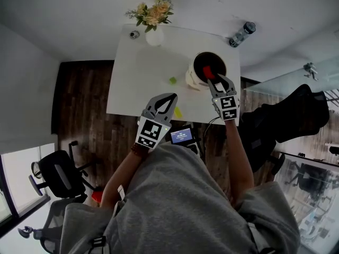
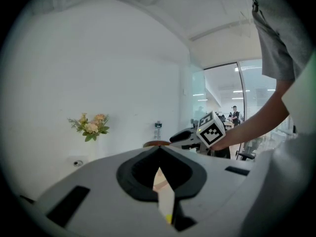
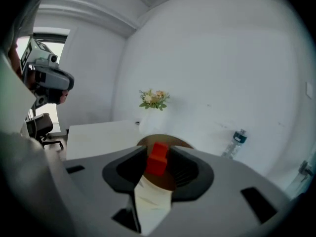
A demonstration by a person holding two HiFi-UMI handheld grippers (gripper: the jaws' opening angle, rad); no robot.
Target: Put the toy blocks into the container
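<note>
A red block (image 1: 208, 72) sits between the jaws of my right gripper (image 1: 214, 77), which is shut on it right over the dark mouth of the white container (image 1: 192, 77). The right gripper view shows the red block (image 3: 158, 158) at the jaw tips with the container's brown rim (image 3: 146, 140) just behind and below. A green block (image 1: 172, 80) lies on the white table (image 1: 132, 78) left of the container. A yellow-green block (image 1: 178, 111) lies near the table's front edge, beside my left gripper (image 1: 172, 96), whose tips meet with nothing held.
A vase of flowers (image 1: 153, 16) and a small round object (image 1: 134, 34) stand at the table's far edge. A water bottle (image 1: 242, 34) lies beyond the far right corner. A small screen device (image 1: 181, 135) sits below the front edge. Office chairs stand on the wooden floor at left.
</note>
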